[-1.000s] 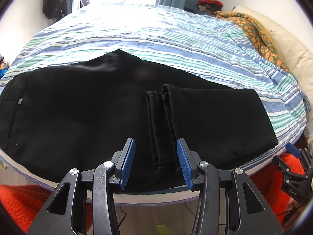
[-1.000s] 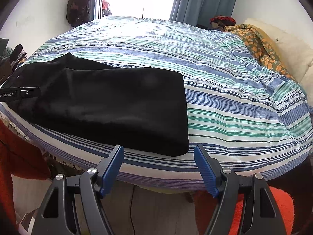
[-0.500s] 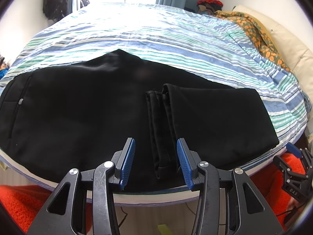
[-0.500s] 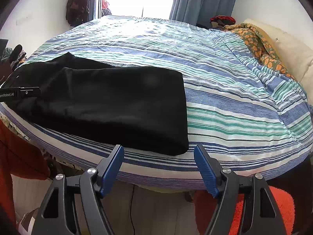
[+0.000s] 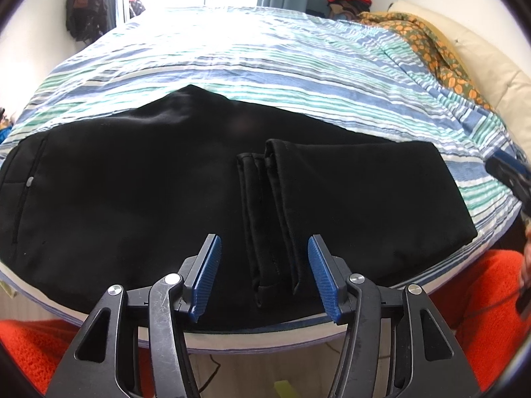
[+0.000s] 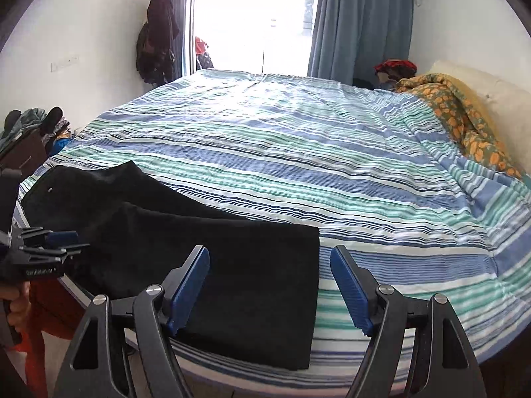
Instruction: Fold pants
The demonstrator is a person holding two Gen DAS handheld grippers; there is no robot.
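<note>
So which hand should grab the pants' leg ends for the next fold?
Probably left: the left gripper, jaws opening and empty, sits at the hems. The right gripper hovers by the folded edge.

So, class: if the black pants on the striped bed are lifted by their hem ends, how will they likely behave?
The black pants will probably sag and drape, since they lie limp and flat on the bed. The folded-over hems would likely slide apart or unfold, as nothing pins the layers. They are unlikely to roll or break; the cloth looks soft.
</note>
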